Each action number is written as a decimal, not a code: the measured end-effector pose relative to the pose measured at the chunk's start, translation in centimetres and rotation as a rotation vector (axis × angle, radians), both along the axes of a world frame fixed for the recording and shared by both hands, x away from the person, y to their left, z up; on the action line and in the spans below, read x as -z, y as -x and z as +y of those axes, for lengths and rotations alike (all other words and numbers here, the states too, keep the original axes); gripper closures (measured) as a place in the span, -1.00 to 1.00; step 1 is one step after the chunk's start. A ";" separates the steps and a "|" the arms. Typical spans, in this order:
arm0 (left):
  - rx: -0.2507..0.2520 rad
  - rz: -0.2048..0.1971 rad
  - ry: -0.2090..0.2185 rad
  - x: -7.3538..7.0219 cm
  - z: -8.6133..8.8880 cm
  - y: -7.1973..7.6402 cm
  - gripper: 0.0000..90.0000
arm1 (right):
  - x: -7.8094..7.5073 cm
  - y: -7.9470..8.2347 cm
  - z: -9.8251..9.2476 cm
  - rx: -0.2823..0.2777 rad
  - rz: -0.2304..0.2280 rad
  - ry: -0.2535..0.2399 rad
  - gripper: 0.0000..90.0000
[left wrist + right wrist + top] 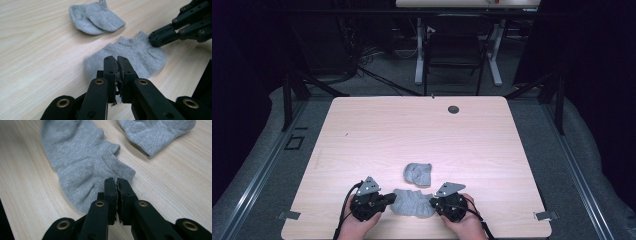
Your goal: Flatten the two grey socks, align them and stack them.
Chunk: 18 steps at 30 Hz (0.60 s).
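So, the wooden table (377,135) had pale, smooth grain. Near sock (413,203) lay flat at its 6 o'clock edge, stretched between the two grippers; far sock (418,173) sat folded just past it, toward 12 o'clock, apart from the jaws.

Left gripper (388,198) was at the near sock's 9 o'clock end. In the left gripper view its jaws stood nearly together, only a thin slit between the pads, with the sock's edge right at the tips (116,60); couldn't tell whether any cloth was caught.

Right gripper (433,202) was at the sock's 3 o'clock end, jaws pressed together at the cuff corner (116,181); a pinch on fabric wasn't clear either.

Both socks were grey ribbed knit, soft, ankle-cut, with rounded toes. Jaws were black, hard, straight bars with brass rivets.
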<state>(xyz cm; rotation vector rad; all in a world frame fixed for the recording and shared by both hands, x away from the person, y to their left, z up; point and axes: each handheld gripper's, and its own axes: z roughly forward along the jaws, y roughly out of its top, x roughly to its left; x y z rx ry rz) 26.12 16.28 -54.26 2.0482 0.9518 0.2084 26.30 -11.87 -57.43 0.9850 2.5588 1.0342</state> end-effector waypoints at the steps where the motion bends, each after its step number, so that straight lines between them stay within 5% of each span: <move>1: -0.001 -0.005 0.006 -0.1 0.1 0.0 0.89 | 0.0 0.0 0.0 0.000 0.002 -0.004 0.91; 10: 0.024 -0.029 -0.024 1.3 -0.8 -0.9 0.70 | 0.0 0.0 -0.1 0.006 0.005 -0.004 0.90; 18: 0.024 0.018 -0.077 3.2 -1.1 -1.2 0.63 | 0.0 -0.1 -0.2 0.004 0.003 0.005 0.89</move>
